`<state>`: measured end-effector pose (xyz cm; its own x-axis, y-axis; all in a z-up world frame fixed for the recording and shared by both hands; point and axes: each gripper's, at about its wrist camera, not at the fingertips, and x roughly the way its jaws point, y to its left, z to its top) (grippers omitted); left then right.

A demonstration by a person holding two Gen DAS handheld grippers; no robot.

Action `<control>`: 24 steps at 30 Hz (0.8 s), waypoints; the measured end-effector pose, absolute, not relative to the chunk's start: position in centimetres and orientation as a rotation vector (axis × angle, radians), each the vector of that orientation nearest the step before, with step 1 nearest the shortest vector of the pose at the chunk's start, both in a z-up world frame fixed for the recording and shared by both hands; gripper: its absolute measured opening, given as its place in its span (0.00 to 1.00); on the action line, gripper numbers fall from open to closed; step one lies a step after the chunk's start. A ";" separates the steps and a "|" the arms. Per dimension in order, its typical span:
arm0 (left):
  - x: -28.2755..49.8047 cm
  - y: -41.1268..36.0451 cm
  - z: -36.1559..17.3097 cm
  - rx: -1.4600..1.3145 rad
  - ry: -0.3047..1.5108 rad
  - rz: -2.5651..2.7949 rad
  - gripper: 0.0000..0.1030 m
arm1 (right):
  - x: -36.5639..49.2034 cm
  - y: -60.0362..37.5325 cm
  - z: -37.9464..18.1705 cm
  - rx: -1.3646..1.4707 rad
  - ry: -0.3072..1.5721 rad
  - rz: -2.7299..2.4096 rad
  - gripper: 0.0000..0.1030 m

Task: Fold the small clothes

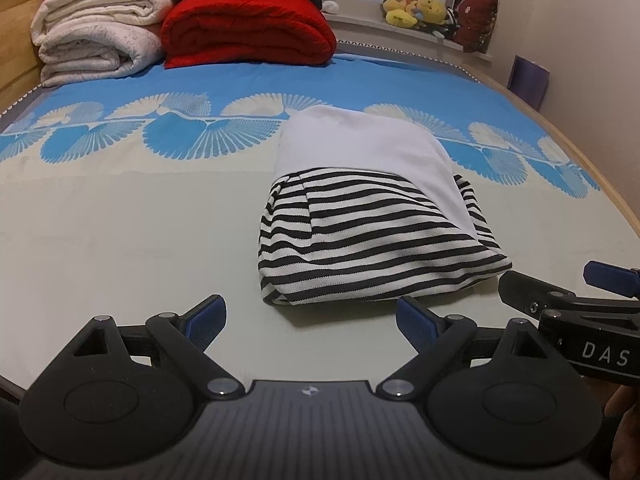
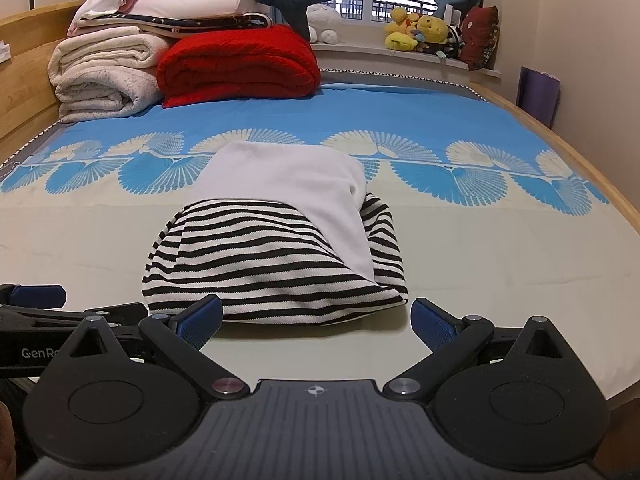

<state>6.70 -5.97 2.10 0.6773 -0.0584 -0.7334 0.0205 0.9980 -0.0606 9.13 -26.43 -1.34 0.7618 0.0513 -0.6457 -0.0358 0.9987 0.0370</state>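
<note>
A small garment, black-and-white striped with a plain white part (image 1: 360, 152) folded over its top, lies as a folded bundle (image 1: 372, 248) on the bed; it also shows in the right wrist view (image 2: 272, 268). My left gripper (image 1: 311, 322) is open and empty, just in front of the bundle's near edge. My right gripper (image 2: 316, 320) is open and empty, also just short of the near edge. The right gripper shows at the right of the left wrist view (image 1: 560, 284), the left gripper at the left of the right wrist view (image 2: 80, 304).
The bed sheet (image 1: 120, 220) is pale with a blue fan pattern. Folded white blankets (image 1: 96, 36) and a red blanket (image 1: 248, 28) are stacked at the far left. Plush toys (image 1: 416, 8) sit on the window sill. The wooden bed edge (image 1: 612, 184) runs along the right.
</note>
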 end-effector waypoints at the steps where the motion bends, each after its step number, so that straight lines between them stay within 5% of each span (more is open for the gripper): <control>1: 6.7 -6.0 2.1 -0.051 0.827 -0.044 0.92 | 9.1 -26.4 -1.3 0.025 0.703 0.047 0.97; 24: 6.9 -5.8 1.9 -0.062 0.843 -0.040 0.92 | 9.3 -26.1 -1.5 0.031 0.713 0.045 0.97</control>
